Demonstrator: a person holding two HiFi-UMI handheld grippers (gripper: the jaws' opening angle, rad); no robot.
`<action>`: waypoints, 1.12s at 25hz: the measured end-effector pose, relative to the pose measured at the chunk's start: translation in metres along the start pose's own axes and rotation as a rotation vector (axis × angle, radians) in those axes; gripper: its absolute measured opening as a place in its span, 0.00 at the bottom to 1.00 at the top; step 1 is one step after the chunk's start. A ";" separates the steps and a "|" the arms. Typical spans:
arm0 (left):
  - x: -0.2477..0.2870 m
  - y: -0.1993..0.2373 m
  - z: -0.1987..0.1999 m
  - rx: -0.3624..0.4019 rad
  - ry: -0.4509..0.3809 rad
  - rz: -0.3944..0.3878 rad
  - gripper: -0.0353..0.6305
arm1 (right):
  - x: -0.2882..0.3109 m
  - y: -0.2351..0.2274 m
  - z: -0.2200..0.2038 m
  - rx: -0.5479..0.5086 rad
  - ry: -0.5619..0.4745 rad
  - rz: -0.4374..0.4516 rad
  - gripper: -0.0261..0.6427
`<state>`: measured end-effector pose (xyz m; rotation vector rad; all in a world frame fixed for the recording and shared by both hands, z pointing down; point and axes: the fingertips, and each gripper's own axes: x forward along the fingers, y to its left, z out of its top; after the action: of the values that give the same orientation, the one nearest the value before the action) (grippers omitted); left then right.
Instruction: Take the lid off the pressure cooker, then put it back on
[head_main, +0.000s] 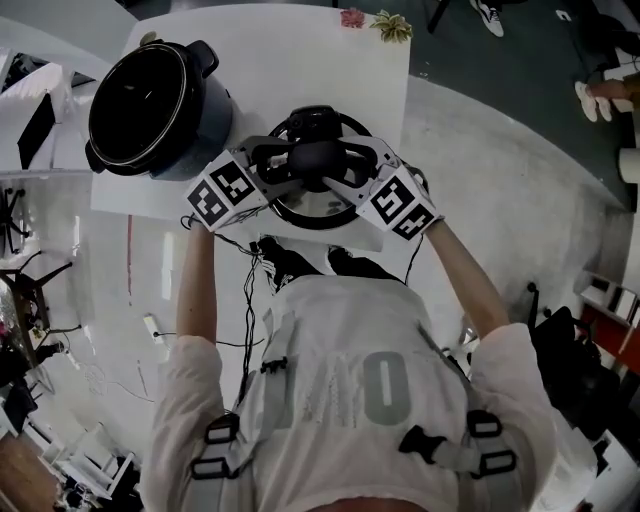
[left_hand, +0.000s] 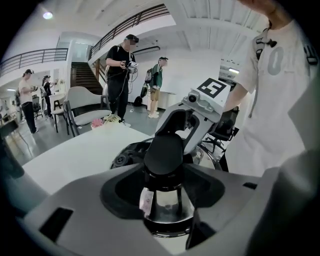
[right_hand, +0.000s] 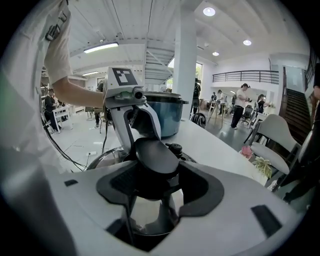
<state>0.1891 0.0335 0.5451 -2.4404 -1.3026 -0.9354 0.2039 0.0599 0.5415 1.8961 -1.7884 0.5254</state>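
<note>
Both of your claws are clamped on the one black knob (head_main: 318, 155) of the lid (head_main: 312, 212). The left claw (head_main: 288, 162) has it from the left and the right claw (head_main: 348, 162) from the right, with the pads pressed on its sides and the shiny dome below them. The lid is off, over the near edge of the tabletop (head_main: 300, 60). It is just right of the open pot (head_main: 213, 125), which stands at the far left. I cannot tell whether the lid's rim rests on the tabletop. To do the return well, hold your wrists level so the lid doesn't tip between the two grips, and move both hands as one. Carry the lid left and far until it is centred over the pot's mouth, and only then lower it.
</note>
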 end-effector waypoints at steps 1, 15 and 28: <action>0.003 0.001 -0.003 -0.001 0.004 -0.004 0.41 | 0.002 -0.001 -0.003 0.000 0.007 -0.001 0.42; 0.027 -0.006 -0.019 -0.004 0.016 -0.004 0.41 | 0.012 0.005 -0.040 -0.077 0.087 -0.022 0.42; 0.026 -0.008 -0.019 -0.036 -0.019 0.014 0.41 | 0.011 0.006 -0.039 -0.082 0.077 -0.020 0.42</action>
<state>0.1848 0.0466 0.5747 -2.4885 -1.2837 -0.9418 0.2000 0.0738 0.5800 1.8121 -1.7138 0.5030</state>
